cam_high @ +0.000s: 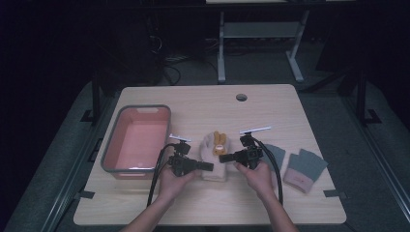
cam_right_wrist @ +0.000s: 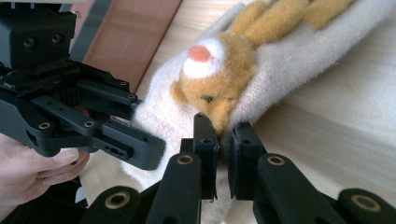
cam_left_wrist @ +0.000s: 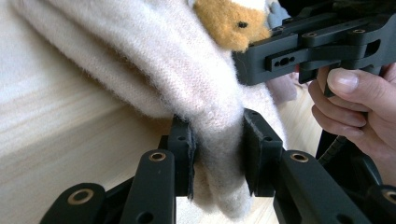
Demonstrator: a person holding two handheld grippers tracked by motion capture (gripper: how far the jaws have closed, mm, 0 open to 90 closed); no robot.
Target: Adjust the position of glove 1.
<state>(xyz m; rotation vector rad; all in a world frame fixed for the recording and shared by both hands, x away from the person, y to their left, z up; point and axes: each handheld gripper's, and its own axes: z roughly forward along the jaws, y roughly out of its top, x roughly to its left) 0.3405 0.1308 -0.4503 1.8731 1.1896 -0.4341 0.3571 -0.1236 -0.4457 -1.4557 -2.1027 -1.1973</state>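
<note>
A cream fuzzy glove (cam_high: 212,151) with an orange plush rabbit (cam_high: 220,141) sewn on it lies at the middle of the table (cam_high: 241,116). My left gripper (cam_high: 210,166) comes in from the left and is shut on the glove's near end; in the left gripper view the pads (cam_left_wrist: 187,144) squeeze a thick fold of the cream fabric (cam_left_wrist: 163,70). From the right, my right gripper (cam_high: 222,157) is shut on the glove's edge just under the rabbit's head (cam_right_wrist: 219,70), its gripper (cam_right_wrist: 223,135) pinching a thin bit of fabric. The two grippers' tips nearly meet.
A pink basket with a grey rim (cam_high: 142,107) stands to the left of the glove. Two grey gloves with pink cuffs (cam_high: 304,169) lie at the right, one partly behind my right hand. A cable hole (cam_high: 241,97) sits near the table's far edge.
</note>
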